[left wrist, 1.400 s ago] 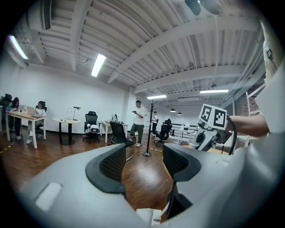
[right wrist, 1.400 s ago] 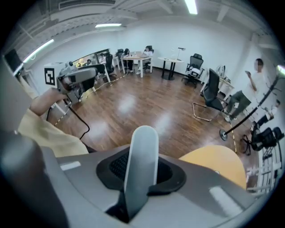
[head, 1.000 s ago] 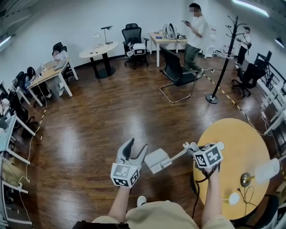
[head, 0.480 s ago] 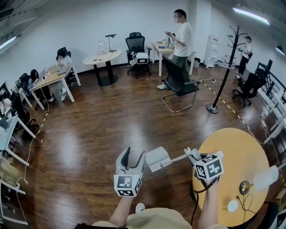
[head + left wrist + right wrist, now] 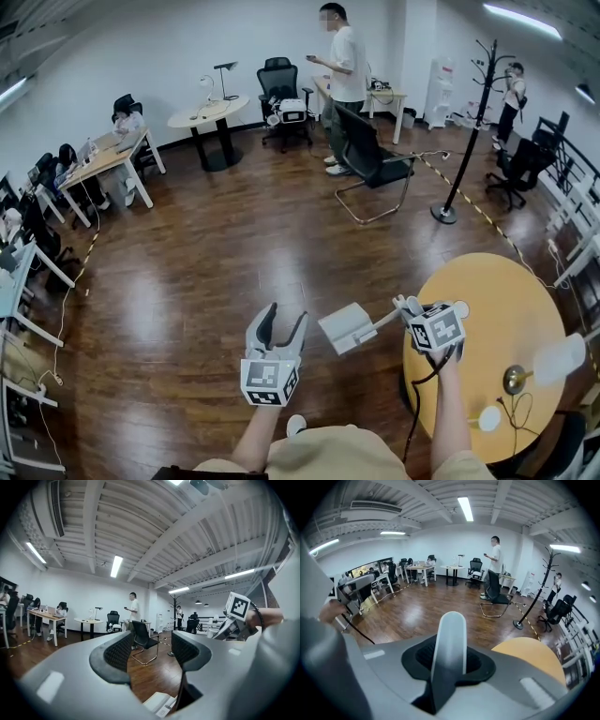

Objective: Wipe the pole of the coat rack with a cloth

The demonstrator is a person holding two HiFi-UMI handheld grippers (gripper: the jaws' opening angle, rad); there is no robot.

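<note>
wood floor (image 5: 216, 262): dark glossy planks; it carries the furniture and the coat rack.
coat rack (image 5: 471, 117): black, upright on a round foot at the far right side of the floor, well apart from both tools; hooks branch from the top of its slim pole.
tape line (image 5: 487, 217): striped, lying on the floor and passing close by the rack's foot.
cloth (image 5: 345, 327): white, flat and squarish, held in the air over the floor just off the left edge of the round surface; it lies between the two tools.
right tool (image 5: 404, 305): closed on the cloth's narrow end; its own view shows a white strip standing up from between the black pads; it tilts downward over the left edge of the surface.
left tool (image 5: 283, 323): jaws apart with nothing between them, pointing level across the floor; it is just left of the cloth and not touching it.
surface (image 5: 497, 309): round, yellow-tan, at the near right of the floor.
lamp (image 5: 514, 378): brass foot and white shade, near the right edge of the surface.
chair (image 5: 370, 159): black, on the floor left of the rack.
people: one in a white shirt (image 5: 345, 66) stands behind the chair; another (image 5: 512, 92) stands just right of the rack.
</note>
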